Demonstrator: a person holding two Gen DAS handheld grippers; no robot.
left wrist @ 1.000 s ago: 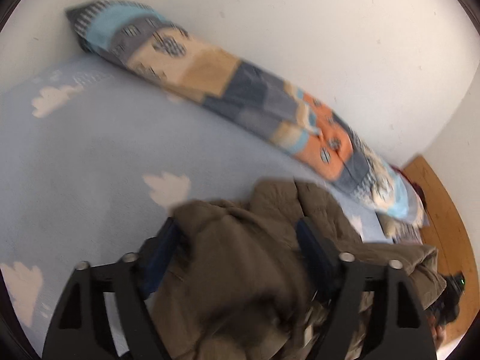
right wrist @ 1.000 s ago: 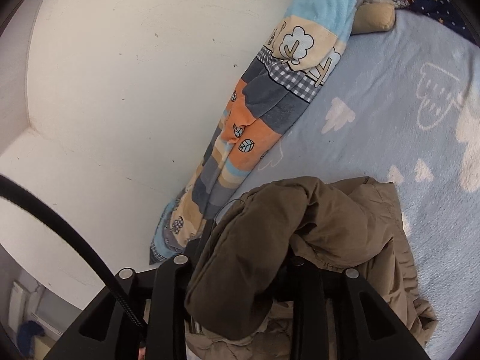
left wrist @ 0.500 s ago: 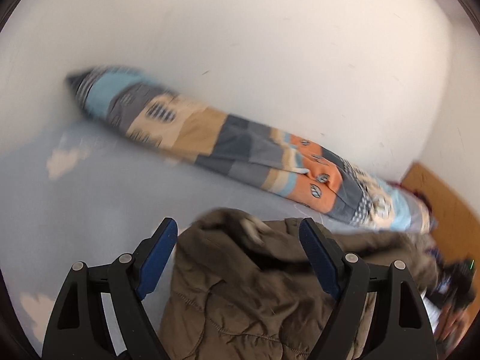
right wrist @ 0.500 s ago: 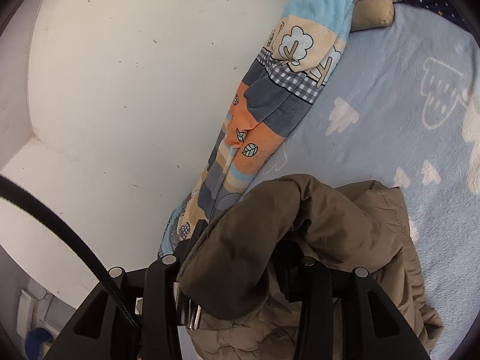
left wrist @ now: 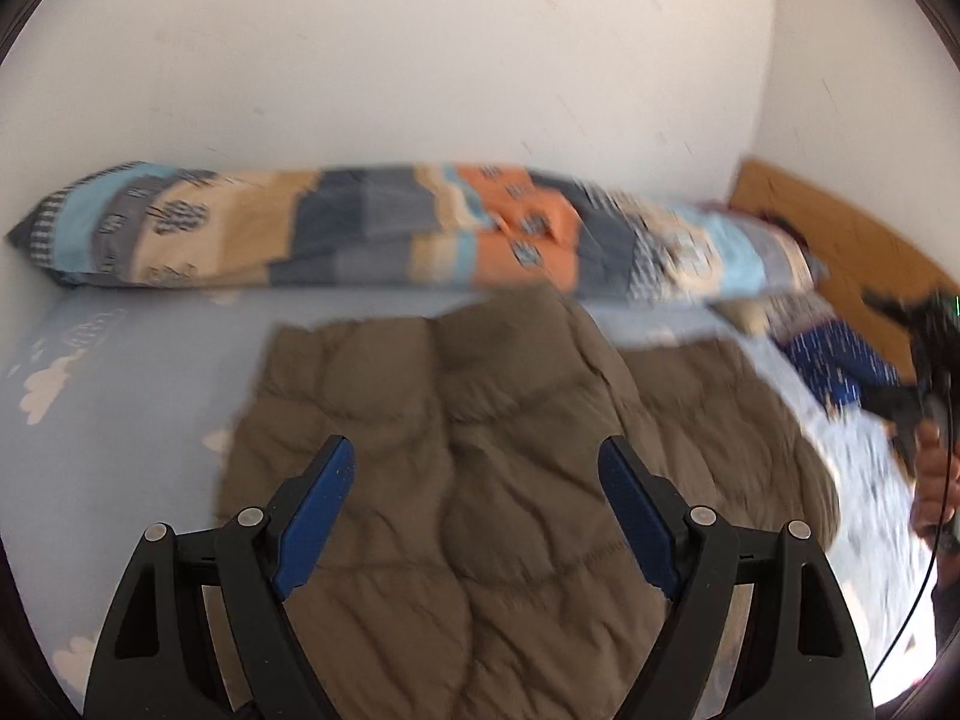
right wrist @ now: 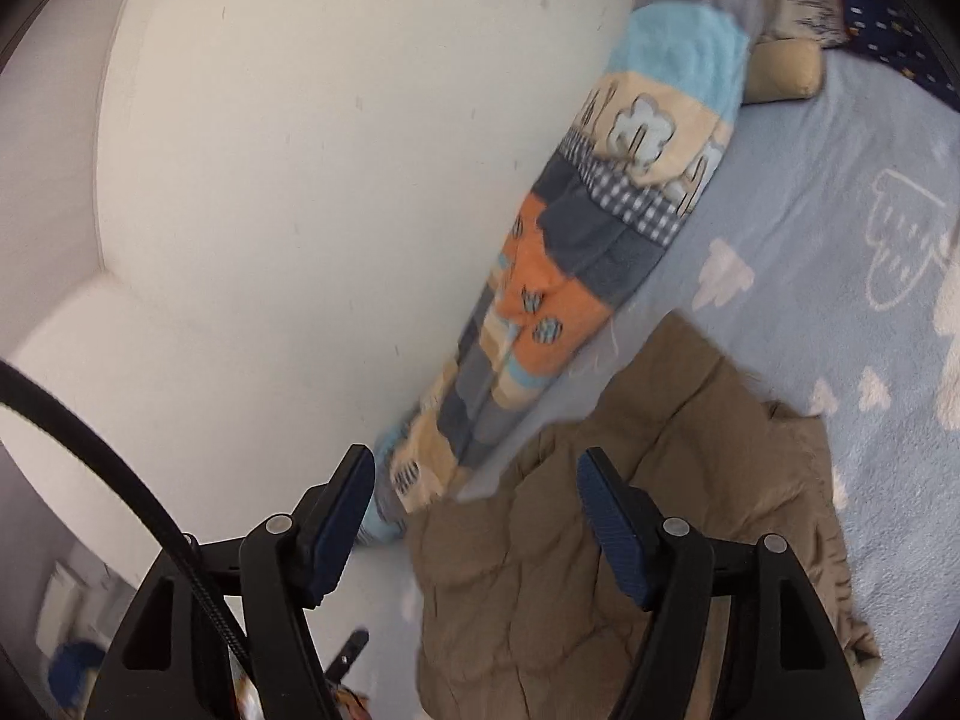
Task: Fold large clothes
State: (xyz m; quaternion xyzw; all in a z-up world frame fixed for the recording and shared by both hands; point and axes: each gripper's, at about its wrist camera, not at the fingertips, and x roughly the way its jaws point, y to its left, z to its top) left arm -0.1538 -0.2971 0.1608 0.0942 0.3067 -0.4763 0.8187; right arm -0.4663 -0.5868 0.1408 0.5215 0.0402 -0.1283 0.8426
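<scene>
jacket [left wrist: 480, 450]: brown quilted, spread flat-ish mid-frame on the blue cloud bedsheet [left wrist: 120, 420]
left gripper [left wrist: 474, 516]: spread wide, nothing held
right gripper [right wrist: 474, 522]: same, released
progress: laid out only, probably no fold done (blurry though)
left view only: person's hand [left wrist: 933, 468] at right edge
right view only: tan stuffed toy [right wrist: 783, 69], upper right
</scene>
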